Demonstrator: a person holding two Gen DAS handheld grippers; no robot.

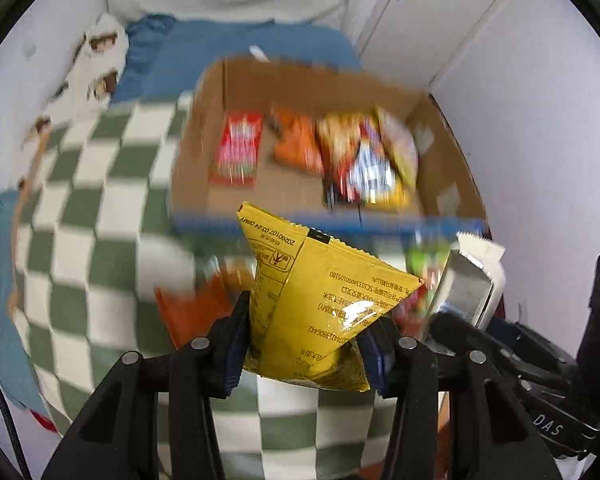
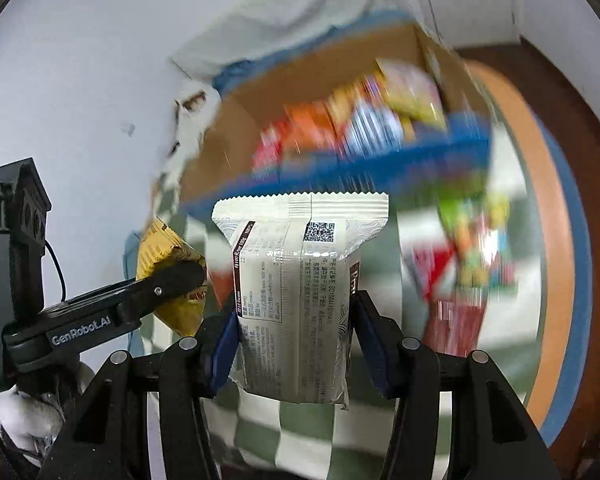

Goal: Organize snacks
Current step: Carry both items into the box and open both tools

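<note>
My left gripper (image 1: 306, 330) is shut on a yellow snack packet (image 1: 320, 292), held above the checked green-and-white cloth (image 1: 84, 220). My right gripper (image 2: 294, 328) is shut on a white snack packet (image 2: 296, 280). Ahead of both stands an open cardboard box (image 1: 440, 168) with a blue front edge, holding several snack packs: a red one (image 1: 238, 148), an orange one (image 1: 296, 144) and others. In the right wrist view the left gripper (image 2: 180, 276) shows at the left with the yellow packet (image 2: 160, 248). The white packet (image 1: 470, 284) appears at the right of the left wrist view.
Loose snack packs lie on the cloth in front of the box: an orange one (image 1: 192, 316) and colourful ones (image 2: 472, 248). White walls (image 1: 540, 120) close in behind and to the right. A blue blanket (image 1: 240, 48) lies beyond the box. A gloved hand (image 2: 28, 412) holds the left gripper.
</note>
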